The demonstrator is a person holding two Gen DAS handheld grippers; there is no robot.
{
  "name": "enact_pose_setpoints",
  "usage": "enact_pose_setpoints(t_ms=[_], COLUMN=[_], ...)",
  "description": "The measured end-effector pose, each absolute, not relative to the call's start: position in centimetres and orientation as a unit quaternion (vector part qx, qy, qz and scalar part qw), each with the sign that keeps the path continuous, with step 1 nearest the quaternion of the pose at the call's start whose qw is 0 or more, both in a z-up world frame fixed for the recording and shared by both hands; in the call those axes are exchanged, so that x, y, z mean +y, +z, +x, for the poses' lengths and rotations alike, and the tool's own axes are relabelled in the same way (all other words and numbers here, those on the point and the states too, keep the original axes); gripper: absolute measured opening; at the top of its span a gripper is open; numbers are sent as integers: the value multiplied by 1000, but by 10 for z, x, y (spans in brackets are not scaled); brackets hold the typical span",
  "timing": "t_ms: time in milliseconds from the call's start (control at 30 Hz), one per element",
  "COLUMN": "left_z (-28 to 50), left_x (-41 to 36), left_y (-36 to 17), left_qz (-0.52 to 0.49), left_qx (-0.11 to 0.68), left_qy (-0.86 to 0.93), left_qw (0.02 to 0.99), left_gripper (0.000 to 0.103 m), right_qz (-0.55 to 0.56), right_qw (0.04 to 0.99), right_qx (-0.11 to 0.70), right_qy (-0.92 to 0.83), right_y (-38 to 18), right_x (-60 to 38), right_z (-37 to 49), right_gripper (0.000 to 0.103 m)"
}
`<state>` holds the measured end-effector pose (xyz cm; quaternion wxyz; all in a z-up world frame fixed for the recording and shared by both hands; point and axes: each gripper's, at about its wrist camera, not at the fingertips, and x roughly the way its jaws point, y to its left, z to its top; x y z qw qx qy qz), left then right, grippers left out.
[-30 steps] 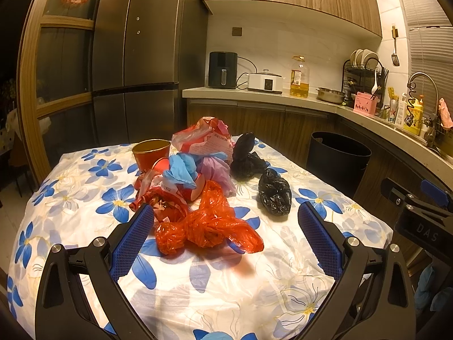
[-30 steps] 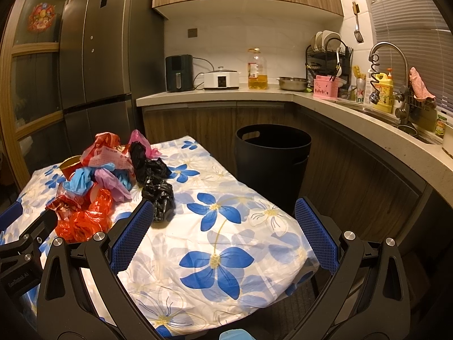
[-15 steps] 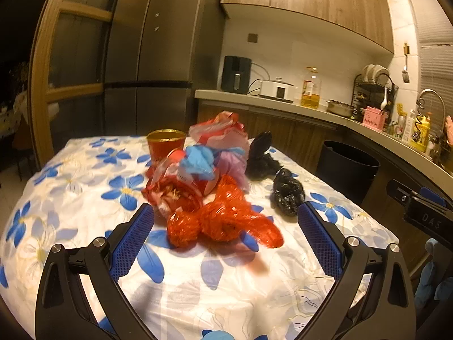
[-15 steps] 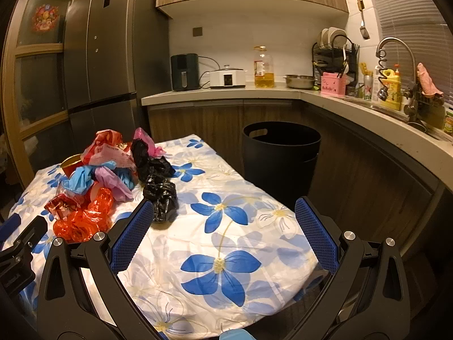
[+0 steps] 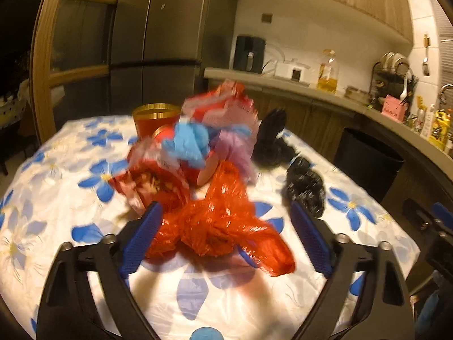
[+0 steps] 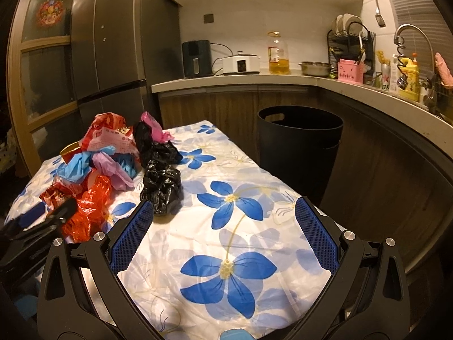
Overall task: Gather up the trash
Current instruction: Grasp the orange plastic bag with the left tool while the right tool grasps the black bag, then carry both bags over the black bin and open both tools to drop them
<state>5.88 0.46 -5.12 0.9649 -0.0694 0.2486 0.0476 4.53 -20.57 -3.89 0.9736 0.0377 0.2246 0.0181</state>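
A pile of trash lies on the flowered tablecloth (image 5: pixel 56 198). Nearest is a crumpled orange-red plastic bag (image 5: pixel 220 226), which sits between the jaws of my left gripper (image 5: pixel 226 236). The jaws are closing; the left pad (image 5: pixel 141 235) is at the bag's edge and the right pad (image 5: pixel 311 238) is still apart from it. Behind it are a blue bag (image 5: pixel 187 141), a purple bag (image 5: pixel 235 147), a red-white wrapper (image 5: pixel 220 107) and black bags (image 5: pixel 305 189). My right gripper (image 6: pixel 223 238) stands open over bare cloth, its left fingertip close to a black bag (image 6: pixel 161 187).
A red cup with a gold rim (image 5: pixel 157 119) stands behind the pile. A black bin (image 6: pixel 300 147) stands on the floor past the table's far right edge. Fridge, counter with appliances, and sink surround the table. The left gripper's finger (image 6: pixel 61 211) shows in the right wrist view.
Both grippers have sunk and come closer to the table. The left one has reached the orange-red bag, and its jaws have narrowed around it. The right jaws stay wide.
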Motion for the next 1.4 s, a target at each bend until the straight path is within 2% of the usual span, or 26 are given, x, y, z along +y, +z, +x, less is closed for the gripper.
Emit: enact_pose_setpoints(t_ms=[33,200,233,333,467,600,833,933,1033,1100,1200,1400], left_z=[63,67,67,65,60,50,36,33,30,29,30,29], left_x=[5,6,7,7,7,9,14,14,13,12,11,4], left_y=[-57,-69,-71,-72,-72,-68,-58,-55,-51,-49,-47,-40], left_qz=[-72,-74,-73,-73,-72,-74,-81,-84,-83,-80,-77,-70], left_qx=[262,278,280,284,278,264,242,235,231,228,226,218], left_qy=[48,51,51,49,42,36,26,20,16,15,13,9], left_qw=[961,956,956,955,957,961,967,968,969,970,971,973], left_gripper=[70,52,41,30,16,12,11,11,11,11,11,10], right_qz=[37,41,42,45,43,48,49,53,50,47,41,46], right_qw=[974,973,972,970,965,957,951,946,944,940,941,949], right_qx=[223,224,225,228,233,250,270,285,295,304,302,276], right_qy=[20,43,49,76,111,136,142,142,142,145,146,144], right_y=[-40,-46,-47,-51,-57,-68,-80,-86,-91,-95,-96,-83], right_x=[-205,-203,-201,-193,-179,-169,-158,-156,-152,-149,-148,-162], right_z=[47,61,63,71,82,99,125,139,148,152,151,134], right_gripper=[99,98,97,92,79,66,55,46,33,19,6,3])
